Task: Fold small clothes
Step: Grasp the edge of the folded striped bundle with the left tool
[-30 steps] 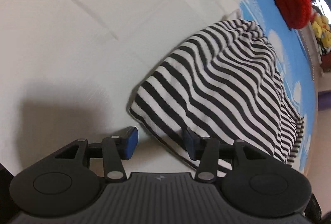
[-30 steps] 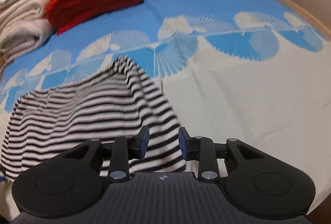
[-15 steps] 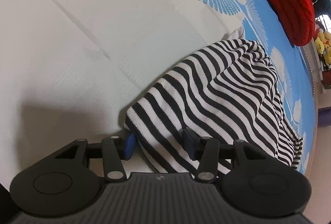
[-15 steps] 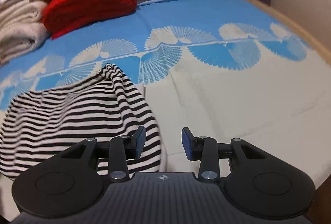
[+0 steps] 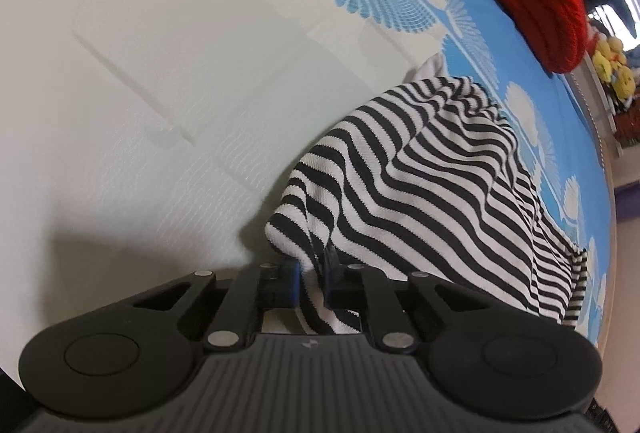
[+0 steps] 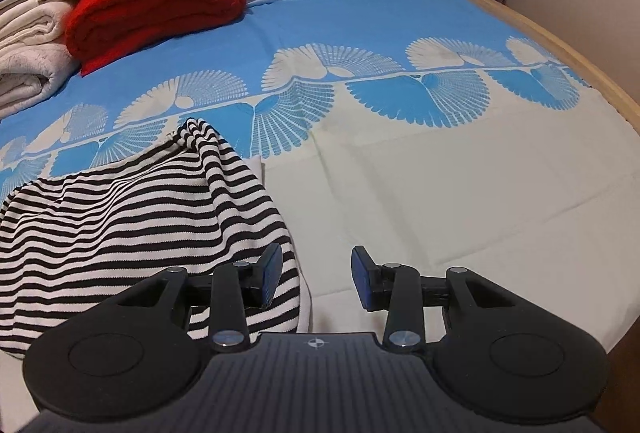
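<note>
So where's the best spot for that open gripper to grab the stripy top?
Probably the near hem corner of the striped top, coming in low from the bare sheet side. That edge lies right beside the open right gripper, while the left gripper already pinches the other corner.

The left wrist view looks low along its fingers (image 5: 291, 279), very close to the striped cloth (image 5: 420, 185) on the bed (image 5: 160, 73). The right wrist view sits higher, facing the windowsill. Both share the cloth (image 6: 120, 201) and red blanket (image 6: 156, 5).
</note>
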`<state>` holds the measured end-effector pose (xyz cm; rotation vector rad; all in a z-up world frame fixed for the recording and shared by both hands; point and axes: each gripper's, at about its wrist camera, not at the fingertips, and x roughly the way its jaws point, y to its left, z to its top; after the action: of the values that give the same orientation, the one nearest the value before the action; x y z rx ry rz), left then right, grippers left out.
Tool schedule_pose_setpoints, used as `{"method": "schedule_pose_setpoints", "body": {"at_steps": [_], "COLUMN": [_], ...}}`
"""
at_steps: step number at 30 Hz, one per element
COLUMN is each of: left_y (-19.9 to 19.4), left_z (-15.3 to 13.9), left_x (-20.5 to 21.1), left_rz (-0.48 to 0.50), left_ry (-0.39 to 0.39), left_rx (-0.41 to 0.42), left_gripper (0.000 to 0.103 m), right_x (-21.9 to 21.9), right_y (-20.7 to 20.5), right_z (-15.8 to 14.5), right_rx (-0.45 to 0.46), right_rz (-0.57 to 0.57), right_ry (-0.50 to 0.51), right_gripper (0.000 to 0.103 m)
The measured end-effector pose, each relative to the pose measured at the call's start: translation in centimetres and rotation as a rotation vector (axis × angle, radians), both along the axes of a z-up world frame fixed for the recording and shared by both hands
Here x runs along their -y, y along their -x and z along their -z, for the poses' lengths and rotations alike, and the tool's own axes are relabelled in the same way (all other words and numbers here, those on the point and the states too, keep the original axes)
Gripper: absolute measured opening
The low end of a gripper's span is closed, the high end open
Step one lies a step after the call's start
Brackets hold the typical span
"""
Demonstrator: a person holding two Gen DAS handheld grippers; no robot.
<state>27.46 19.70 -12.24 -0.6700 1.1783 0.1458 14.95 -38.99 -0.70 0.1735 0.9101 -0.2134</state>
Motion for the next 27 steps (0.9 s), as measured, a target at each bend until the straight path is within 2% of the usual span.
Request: {"method": "schedule_pose_setpoints", "body": {"at_steps": [9, 11, 15, 18, 21, 22, 24, 27], "left_y": [2.2, 2.7, 3.1, 3.0, 2.9, 2.8, 2.6, 2.0], "left_z": [-2.2, -2.5, -2.8, -2.6, -1.4, -0.7, 0.3, 0.8], "left_x": [-1.6, -2.3, -3.0, -3.4, -4.1, -4.3, -4.4, -4.4], "left_rz": [-0.019, -0.049, -0.062, -0.077, -0.139, -0.158, -0.177, -0.172], "left_ry": [-0.033, -0.019, -0.047, -0.029, 0.034, 0.059, 0.088, 0.094], "left_rx": [0.07, 0.075, 0.066, 0.057, 0.002, -0.031, -0.074, -0.077], "left_gripper": [0.004, 0.003, 0.003, 0.004, 0.011, 0.022, 0.035, 0.035], "right_x": [-0.5, -0.8, -1.1, -1.2, -0.9, -0.7, -0.5, -0.3], "right_y": [-0.5, -0.7, -1.1, -1.1, -1.0, -1.0, -1.0, -1.2], "right_z": [0.1, 0.3, 0.4, 0.4, 0.4, 0.4, 0.5, 0.6], "right_rx": [-0.004, -0.008, -0.01, -0.007, -0.006, -0.007, -0.01, -0.014], "right_rz": [0.003, 0.0, -0.015, -0.02, -0.012, -0.008, -0.004, -0.004], "right_ry": [-0.007, -0.011, -0.011, -0.011, -0.018, -0.023, -0.026, -0.029], "right_gripper": [0.04, 0.04, 0.04, 0.04, 0.04, 0.04, 0.04, 0.04]}}
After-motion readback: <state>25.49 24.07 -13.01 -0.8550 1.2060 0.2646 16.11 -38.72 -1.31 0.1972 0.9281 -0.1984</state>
